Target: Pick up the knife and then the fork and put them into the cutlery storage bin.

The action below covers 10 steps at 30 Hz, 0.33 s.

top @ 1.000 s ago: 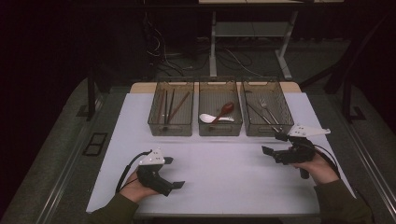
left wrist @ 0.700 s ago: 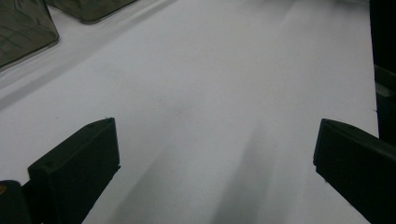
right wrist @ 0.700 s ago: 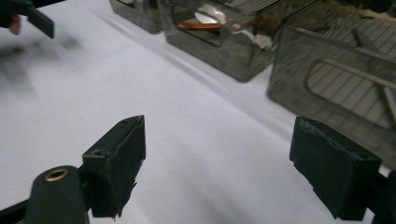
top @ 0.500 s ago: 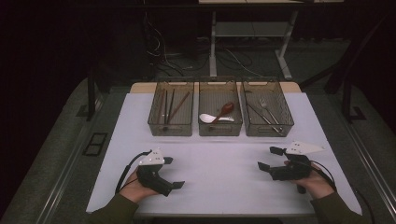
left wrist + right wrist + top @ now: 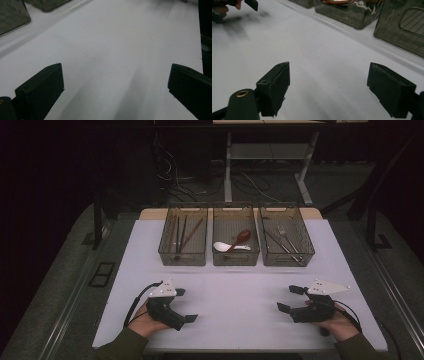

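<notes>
Resting on the white surface (image 5: pixel 235 290), left tool (image 5: pixel 186 306) and right tool (image 5: pixel 289 298) are released, jaws spread, three bins (image 5: pixel 236 257) ahead.

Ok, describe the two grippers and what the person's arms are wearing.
Both the left gripper and the right gripper are black, with two blocky square-ended jaws, a pale three-cornered plate on top and a black cable trailing back. The right one shows a brass-coloured ring. Both sleeves are dark olive green.

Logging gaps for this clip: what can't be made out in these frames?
- Right bin, high view: a fork shows; the other thin utensils are too small and dark to name.
- Left bin, high view: stick count unclear, overlapping.
- Middle bin, right gripper view: contents cut by the top edge.
</notes>
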Motion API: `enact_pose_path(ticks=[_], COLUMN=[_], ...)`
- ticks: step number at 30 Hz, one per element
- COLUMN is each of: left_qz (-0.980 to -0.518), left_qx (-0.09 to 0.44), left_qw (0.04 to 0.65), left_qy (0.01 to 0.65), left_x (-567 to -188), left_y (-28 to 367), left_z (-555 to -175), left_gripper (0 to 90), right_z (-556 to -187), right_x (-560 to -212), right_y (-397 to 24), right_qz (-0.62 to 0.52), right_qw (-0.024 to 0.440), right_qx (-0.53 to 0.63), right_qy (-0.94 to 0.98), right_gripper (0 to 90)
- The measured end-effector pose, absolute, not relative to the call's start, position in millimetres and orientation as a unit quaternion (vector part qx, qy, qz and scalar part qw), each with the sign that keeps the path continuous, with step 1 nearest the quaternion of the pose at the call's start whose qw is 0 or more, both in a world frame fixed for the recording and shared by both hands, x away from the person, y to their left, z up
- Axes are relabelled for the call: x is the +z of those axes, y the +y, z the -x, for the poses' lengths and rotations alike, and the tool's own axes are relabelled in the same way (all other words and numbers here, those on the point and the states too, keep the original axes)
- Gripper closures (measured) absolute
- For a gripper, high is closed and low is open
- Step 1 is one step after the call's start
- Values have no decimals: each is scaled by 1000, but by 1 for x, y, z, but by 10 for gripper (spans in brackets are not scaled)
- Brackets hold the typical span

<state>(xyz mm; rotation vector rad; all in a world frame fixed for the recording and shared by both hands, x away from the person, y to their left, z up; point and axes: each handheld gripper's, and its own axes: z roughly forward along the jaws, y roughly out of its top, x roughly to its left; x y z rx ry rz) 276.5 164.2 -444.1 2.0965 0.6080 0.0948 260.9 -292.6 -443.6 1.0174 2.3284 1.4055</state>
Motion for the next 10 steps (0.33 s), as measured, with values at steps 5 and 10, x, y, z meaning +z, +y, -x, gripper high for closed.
enact_pose_path(ticks=[5, 10], left_qz=[-852, -853], left_qx=[38, 39], left_qw=[460, 459], left_qy=[247, 247], left_x=[-444, -444], left_y=[164, 164], left_z=[-277, -277], left_gripper=[0, 0], right_z=[-262, -261], right_x=[-444, -444], right_y=[-294, -294], right_qz=[-348, -345], right_qw=[119, 121], right_qx=[481, 479], right_qy=[796, 798], right_gripper=[182, 182])
